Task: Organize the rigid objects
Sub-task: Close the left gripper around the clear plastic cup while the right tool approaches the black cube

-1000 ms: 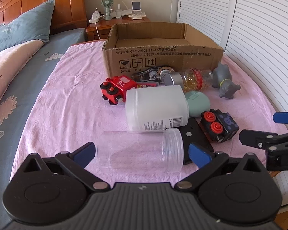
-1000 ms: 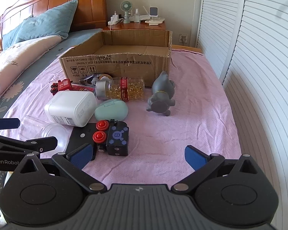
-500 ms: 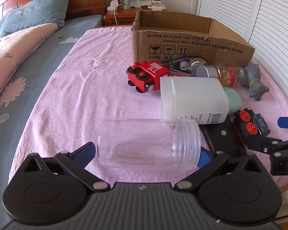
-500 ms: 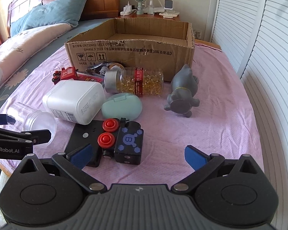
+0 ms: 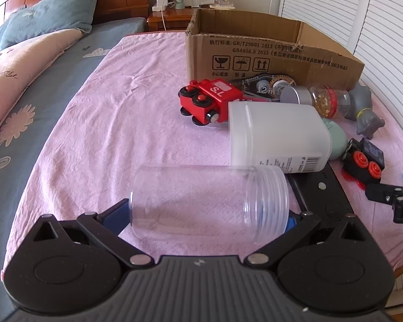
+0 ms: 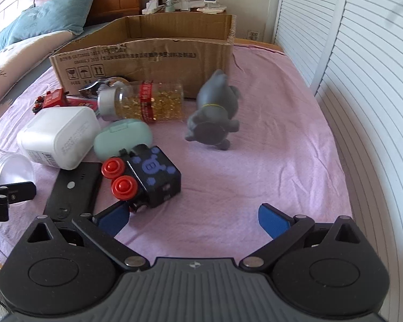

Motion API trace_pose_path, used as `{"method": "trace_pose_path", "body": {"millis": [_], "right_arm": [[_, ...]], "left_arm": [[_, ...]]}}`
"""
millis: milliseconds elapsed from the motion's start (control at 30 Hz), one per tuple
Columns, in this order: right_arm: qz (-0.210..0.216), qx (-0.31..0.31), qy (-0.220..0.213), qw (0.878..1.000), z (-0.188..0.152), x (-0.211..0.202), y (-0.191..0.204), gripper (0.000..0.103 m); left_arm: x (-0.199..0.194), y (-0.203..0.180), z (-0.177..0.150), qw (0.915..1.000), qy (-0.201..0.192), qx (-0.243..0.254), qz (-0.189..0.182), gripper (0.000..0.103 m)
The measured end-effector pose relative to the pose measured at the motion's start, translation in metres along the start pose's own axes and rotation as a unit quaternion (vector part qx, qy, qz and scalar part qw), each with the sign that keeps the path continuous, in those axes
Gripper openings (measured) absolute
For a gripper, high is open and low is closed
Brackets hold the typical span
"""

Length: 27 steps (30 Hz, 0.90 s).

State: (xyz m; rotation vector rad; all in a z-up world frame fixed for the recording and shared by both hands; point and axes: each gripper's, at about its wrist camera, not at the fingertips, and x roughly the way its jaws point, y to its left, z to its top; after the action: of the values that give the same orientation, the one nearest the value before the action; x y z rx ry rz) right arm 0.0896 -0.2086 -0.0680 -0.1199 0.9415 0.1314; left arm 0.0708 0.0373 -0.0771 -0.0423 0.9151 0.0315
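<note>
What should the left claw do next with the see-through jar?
Probably close. The clear jar lies on its side between the open left claw's blue fingertips, not yet pinched, and the open cardboard box waits behind the clutter.

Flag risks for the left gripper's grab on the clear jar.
The clear jar lies on its side between the open left gripper fingers; smooth and round, it may roll or squirt out. Its threaded mouth sits by the white bottle and black remote, so closing could nudge them.

Two low wrist views, both facing cardboard box (image 5: 271, 53)
</note>
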Motion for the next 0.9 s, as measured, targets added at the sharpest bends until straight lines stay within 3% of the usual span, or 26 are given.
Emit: {"method": "trace_pose_path", "body": {"millis": [133, 333, 533, 733, 900], "right_arm": [[-0.007, 0.018, -0.001, 1.000, -0.002, -0.002, -0.009, 0.103], [0.026, -0.008, -0.030, 0.999, 0.006, -0.011, 0.014, 0.103], [-0.003, -0.027, -0.046, 0.999, 0.020, 0.005, 0.036, 0.103], [-0.033, -0.008, -0.031, 0.999, 0.012, 0.008, 0.016, 0.103], [-0.021, 0.022, -0.025, 0.999, -0.002, 0.005, -0.007, 0.103]], "left_arm": [[0.000, 0.000, 0.000, 1.0000, -0.003, -0.001, 0.000, 0.103], [0.000, 0.000, -0.001, 1.0000, -0.005, -0.001, 0.000, 0.103], [0.000, 0.002, -0.001, 1.0000, -0.003, 0.001, -0.001, 0.103], [-0.001, 0.003, -0.002, 1.0000, -0.005, 0.004, -0.002, 0.103], [-0.001, 0.004, -0.004, 0.9998, -0.016, 0.009, -0.006, 0.103]]}}
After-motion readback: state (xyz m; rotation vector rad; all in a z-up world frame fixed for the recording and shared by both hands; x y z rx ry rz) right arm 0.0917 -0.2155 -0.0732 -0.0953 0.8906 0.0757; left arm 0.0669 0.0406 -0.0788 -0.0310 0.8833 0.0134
